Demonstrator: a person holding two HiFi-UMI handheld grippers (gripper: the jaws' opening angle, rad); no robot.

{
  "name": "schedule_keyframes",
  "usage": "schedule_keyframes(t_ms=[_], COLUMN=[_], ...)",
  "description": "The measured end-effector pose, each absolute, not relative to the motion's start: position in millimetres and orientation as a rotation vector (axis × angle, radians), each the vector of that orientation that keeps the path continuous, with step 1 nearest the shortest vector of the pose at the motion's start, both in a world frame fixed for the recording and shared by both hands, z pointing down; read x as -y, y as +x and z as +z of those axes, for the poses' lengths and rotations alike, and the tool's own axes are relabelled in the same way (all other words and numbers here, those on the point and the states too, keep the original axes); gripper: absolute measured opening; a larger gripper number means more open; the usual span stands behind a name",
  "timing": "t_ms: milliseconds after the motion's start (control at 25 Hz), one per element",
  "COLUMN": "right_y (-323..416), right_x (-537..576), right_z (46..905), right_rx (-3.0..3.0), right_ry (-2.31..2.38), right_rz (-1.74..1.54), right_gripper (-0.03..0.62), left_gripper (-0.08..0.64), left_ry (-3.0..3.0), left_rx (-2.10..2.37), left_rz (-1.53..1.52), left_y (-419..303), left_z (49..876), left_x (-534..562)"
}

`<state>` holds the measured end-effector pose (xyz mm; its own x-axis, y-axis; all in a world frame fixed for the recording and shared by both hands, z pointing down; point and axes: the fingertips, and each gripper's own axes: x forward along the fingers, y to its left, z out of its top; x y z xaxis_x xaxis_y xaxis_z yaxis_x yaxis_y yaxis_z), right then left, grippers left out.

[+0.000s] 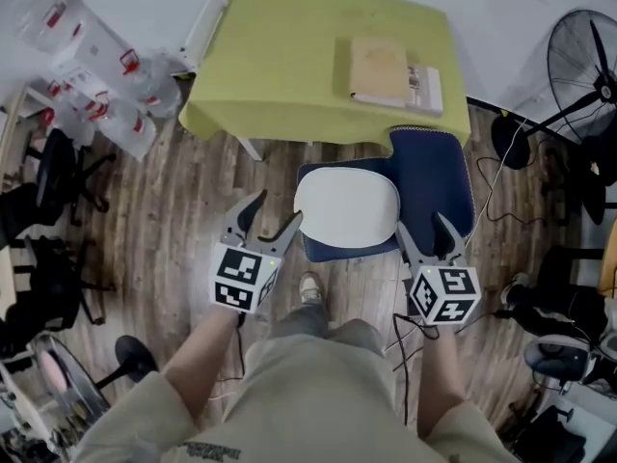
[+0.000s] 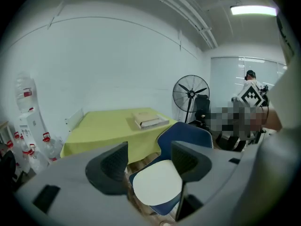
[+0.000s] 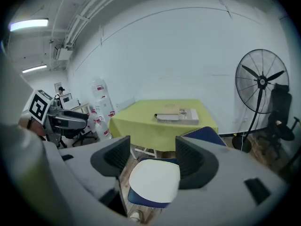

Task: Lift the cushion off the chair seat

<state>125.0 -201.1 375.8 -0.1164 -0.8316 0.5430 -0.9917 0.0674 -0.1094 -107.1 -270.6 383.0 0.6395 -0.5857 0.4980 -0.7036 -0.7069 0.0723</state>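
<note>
A white cushion [image 1: 346,207] lies flat on the seat of a dark blue chair [image 1: 432,175] in front of the table. My left gripper [image 1: 267,218] hangs open just left of the seat's near corner, clear of the cushion. My right gripper [image 1: 427,235] is open at the seat's near right edge, nothing between its fingers. In the left gripper view the cushion [image 2: 157,183] shows between and beyond the open jaws of the left gripper [image 2: 149,160]. The right gripper view has the cushion [image 3: 154,178] below the open right gripper [image 3: 153,155], with the blue chair [image 3: 203,135] behind.
A table under a yellow-green cloth [image 1: 289,61] stands beyond the chair, with books [image 1: 393,73] on it. A standing fan [image 1: 584,66] and cables are at the right. Water bottles [image 1: 92,66] pile at the left, black office chairs [image 1: 43,220] beside them. The person's shoe [image 1: 310,287] is near the seat.
</note>
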Motion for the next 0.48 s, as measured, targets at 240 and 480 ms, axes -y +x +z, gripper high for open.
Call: schedule_keyframes(t_ms=[240, 480], right_y=[132.6, 140.7], right_x=[224.4, 238.7], right_z=[424.9, 468.1], right_rx=[1.965, 1.919], right_ry=[1.823, 1.8], right_rz=[0.767, 0.877], right_gripper=[0.298, 0.301], left_gripper=[0.282, 0.284], left_ry=[2.539, 2.46], left_rx=[1.006, 0.985], left_rz=[0.699, 0.751], left_y=[-102.8, -98.8], left_z=[428.8, 470.7], left_x=[293.2, 307.1])
